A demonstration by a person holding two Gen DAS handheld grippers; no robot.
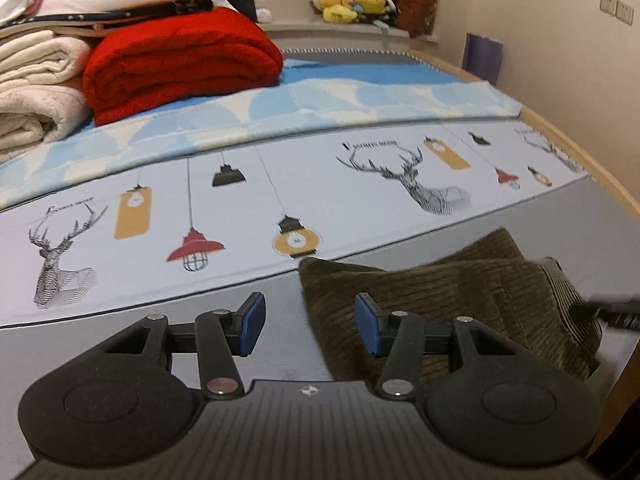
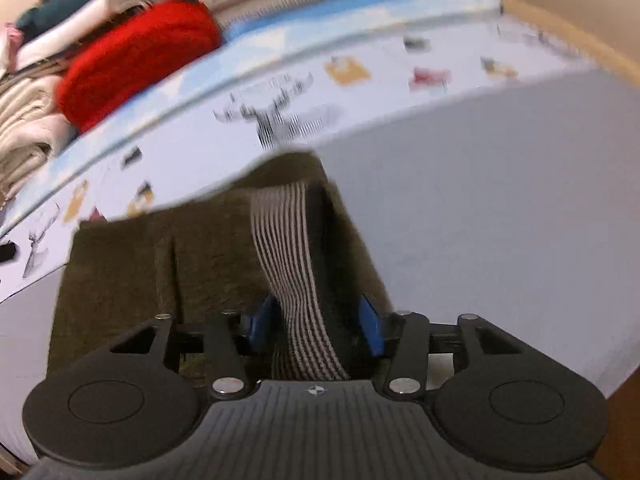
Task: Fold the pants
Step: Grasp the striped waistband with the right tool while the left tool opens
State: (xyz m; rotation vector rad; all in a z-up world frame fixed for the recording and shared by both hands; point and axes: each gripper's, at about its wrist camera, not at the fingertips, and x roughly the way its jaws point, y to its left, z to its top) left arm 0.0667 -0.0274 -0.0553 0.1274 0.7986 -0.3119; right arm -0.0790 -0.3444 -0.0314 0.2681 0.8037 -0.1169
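Grey bedsheet [image 2: 500,200] bare R; pants [image 1: 460,292] folded; left claw [image 1: 310,324] agape, right claw [image 2: 316,326] agape astride waistband [image 2: 288,248].

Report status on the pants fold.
Left tongs open, empty. Right tongs open around striped waistband of folded brown corduroy pants. Nothing in the way.

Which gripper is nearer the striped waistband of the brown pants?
Right. The right gripper has the striped waistband running between its fingers; the left gripper is open over the brown pants, at their far-left edge.
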